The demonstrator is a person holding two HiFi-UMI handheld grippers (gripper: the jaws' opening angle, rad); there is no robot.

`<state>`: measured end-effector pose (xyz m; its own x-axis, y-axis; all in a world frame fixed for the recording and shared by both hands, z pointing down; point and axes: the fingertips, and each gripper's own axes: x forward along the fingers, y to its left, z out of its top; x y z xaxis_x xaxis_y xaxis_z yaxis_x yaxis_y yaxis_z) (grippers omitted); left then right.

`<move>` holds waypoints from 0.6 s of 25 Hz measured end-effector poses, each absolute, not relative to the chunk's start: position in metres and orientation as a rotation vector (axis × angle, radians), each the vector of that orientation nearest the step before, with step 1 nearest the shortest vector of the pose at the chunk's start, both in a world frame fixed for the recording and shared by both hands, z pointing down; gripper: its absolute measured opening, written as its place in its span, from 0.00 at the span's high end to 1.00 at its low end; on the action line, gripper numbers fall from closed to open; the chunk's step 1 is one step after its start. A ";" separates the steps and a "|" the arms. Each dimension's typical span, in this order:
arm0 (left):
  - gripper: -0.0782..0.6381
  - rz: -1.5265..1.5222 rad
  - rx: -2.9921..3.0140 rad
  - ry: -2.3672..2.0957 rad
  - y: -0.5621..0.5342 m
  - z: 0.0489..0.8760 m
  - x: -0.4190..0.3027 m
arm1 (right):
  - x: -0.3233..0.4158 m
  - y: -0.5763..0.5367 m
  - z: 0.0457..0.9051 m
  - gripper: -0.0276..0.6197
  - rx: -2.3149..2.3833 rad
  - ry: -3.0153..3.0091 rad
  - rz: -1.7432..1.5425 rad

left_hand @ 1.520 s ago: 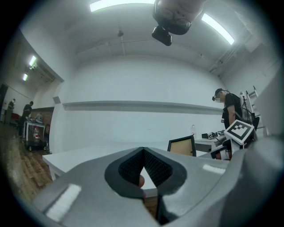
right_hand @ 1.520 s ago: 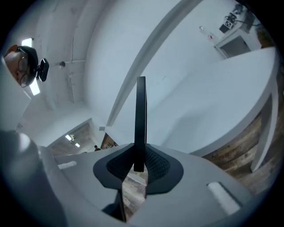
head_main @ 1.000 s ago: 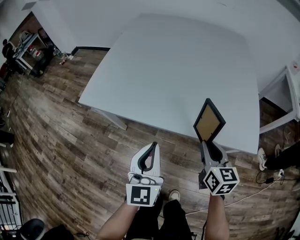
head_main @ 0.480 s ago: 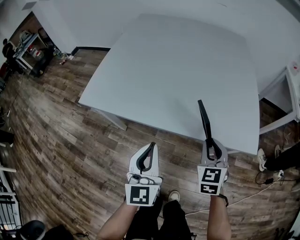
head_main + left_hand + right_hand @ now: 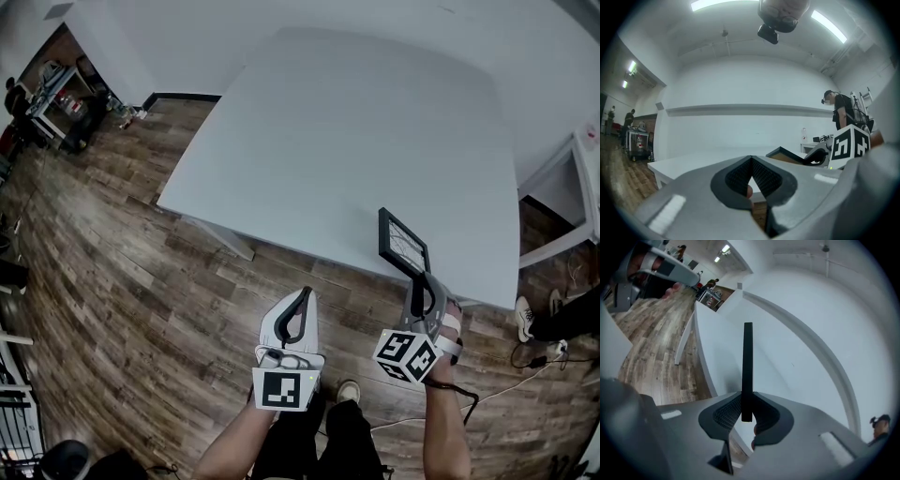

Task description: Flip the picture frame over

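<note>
My right gripper (image 5: 419,281) is shut on the corner of a small black picture frame (image 5: 402,242), held in the air above the near right edge of the white table (image 5: 356,131). The frame's glass side shows in the head view, tilted towards the left. In the right gripper view the frame (image 5: 747,366) is edge-on, a thin black bar clamped between the jaws (image 5: 746,416). My left gripper (image 5: 298,309) hangs over the wooden floor in front of the table, shut with nothing in it. In the left gripper view the frame (image 5: 790,155) and the right gripper's marker cube (image 5: 851,144) appear at the right.
The table top is bare white. Wooden floor (image 5: 112,281) lies left of and in front of it. A white shelf unit (image 5: 572,202) stands at the right, with a person's shoes (image 5: 525,317) and a cable on the floor nearby. A cart with clutter (image 5: 56,94) stands far left.
My right gripper has rolled the frame over in the air: first its brown back showed, then it was edge-on, now its glass side shows. The left gripper has stayed put.
</note>
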<state>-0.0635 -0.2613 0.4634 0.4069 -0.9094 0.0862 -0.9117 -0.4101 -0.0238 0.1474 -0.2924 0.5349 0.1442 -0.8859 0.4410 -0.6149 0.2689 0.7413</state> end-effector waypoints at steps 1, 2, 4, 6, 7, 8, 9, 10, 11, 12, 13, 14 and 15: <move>0.89 0.135 2.609 -1.692 -0.261 0.464 -0.064 | 0.146 -0.292 0.537 0.81 1.413 -1.545 -0.372; 0.89 0.134 2.604 -1.694 -0.262 0.465 -0.065 | 0.145 -0.292 0.539 0.81 1.395 -1.532 -0.391; 0.89 0.129 2.595 -1.698 -0.263 0.466 -0.068 | 0.142 -0.294 0.541 0.81 1.373 -1.512 -0.415; 0.89 0.129 2.594 -1.700 -0.264 0.467 -0.070 | 0.140 -0.296 0.543 0.81 1.348 -1.488 -0.443; 0.89 0.131 2.596 -1.700 -0.265 0.467 -0.070 | 0.139 -0.297 0.544 0.81 1.331 -1.475 -0.461; 0.89 0.131 2.596 -1.700 -0.265 0.467 -0.069 | 0.138 -0.297 0.546 0.81 1.312 -1.462 -0.479; 0.89 0.131 2.594 -1.700 -0.266 0.467 -0.068 | 0.137 -0.298 0.548 0.81 1.291 -1.450 -0.495; 0.89 0.132 2.591 -1.699 -0.266 0.467 -0.068 | 0.137 -0.297 0.550 0.81 1.270 -1.437 -0.510; 0.89 0.134 2.591 -1.698 -0.266 0.466 -0.067 | 0.137 -0.297 0.552 0.81 1.250 -1.425 -0.522; 0.89 0.136 2.592 -1.699 -0.265 0.466 -0.066 | 0.137 -0.296 0.554 0.81 1.231 -1.415 -0.530; 0.89 0.137 2.594 -1.700 -0.264 0.466 -0.066 | 0.137 -0.295 0.556 0.81 1.214 -1.407 -0.536; 0.89 0.138 2.595 -1.700 -0.264 0.466 -0.066 | 0.136 -0.295 0.558 0.81 1.199 -1.402 -0.539; 0.89 0.137 2.595 -1.700 -0.263 0.466 -0.066 | 0.136 -0.295 0.559 0.81 1.187 -1.397 -0.543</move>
<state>-0.0658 -0.2634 0.4664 0.3969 -0.9131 0.0935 -0.9163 -0.4001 -0.0180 0.1358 -0.2947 0.5590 0.1799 -0.8730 0.4533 -0.3373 0.3781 0.8621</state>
